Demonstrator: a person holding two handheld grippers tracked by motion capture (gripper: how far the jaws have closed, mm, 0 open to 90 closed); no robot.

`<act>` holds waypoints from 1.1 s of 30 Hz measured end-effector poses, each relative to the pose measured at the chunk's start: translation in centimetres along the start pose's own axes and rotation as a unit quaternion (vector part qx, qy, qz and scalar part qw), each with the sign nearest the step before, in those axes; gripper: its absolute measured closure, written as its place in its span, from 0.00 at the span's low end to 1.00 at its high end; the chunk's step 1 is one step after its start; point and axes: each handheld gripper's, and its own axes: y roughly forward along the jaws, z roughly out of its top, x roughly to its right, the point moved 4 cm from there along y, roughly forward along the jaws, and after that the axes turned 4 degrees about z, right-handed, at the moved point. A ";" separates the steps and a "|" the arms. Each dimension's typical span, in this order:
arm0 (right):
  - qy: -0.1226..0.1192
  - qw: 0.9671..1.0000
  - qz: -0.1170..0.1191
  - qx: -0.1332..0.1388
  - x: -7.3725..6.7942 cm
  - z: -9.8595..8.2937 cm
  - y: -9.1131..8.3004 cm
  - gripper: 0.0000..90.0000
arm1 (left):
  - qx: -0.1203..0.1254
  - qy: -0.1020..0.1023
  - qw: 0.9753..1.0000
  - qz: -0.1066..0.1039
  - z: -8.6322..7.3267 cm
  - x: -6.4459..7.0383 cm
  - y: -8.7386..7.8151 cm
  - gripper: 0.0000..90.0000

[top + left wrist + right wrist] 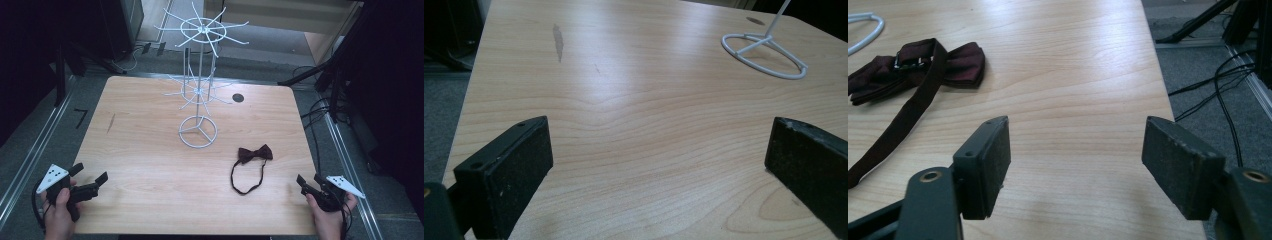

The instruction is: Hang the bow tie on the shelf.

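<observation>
A: Start at the left. What is the left gripper doing?

B: It sits at the near left corner of the table, held in the person's left hand. Its jaws are spread wide and hold nothing. In the left gripper view only bare wood lies between the two black pads, and they touch no object.

A: And in the middle?

B: A white wire display stand is upright toward the far side of the table. Its ring base rests flat on the wood, well apart from both grippers. The hooks I can see on it are bare.

A: Where is the bow tie?

B: The dark maroon bow tie lies flat on the table, right of centre and just nearer than the stand's base. Its thin strap loops toward the near edge. In the right gripper view the bow tie lies ahead and to the left of the jaws, apart from them.

A: And the right gripper?

B: It is at the near right corner, in the person's right hand. Its jaws are parted wide too, gripping nothing, with bare wood near the table's right edge between them. It is the gripper nearer the bow tie but touches neither bow nor strap.
</observation>
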 end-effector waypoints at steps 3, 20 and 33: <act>-0.020 1.000 0.009 -0.006 -0.6 0.1 0.2 0.41 | -0.002 0.002 1.000 0.001 0.0 0.1 0.0 0.00; -0.067 0.995 0.062 -0.047 -6.3 2.0 1.0 0.54 | -0.004 0.004 1.000 -0.002 0.0 0.1 0.0 0.00; -0.092 0.988 0.096 -0.077 -10.6 1.8 2.4 0.55 | -0.004 0.006 1.000 -0.004 0.0 0.1 0.0 0.00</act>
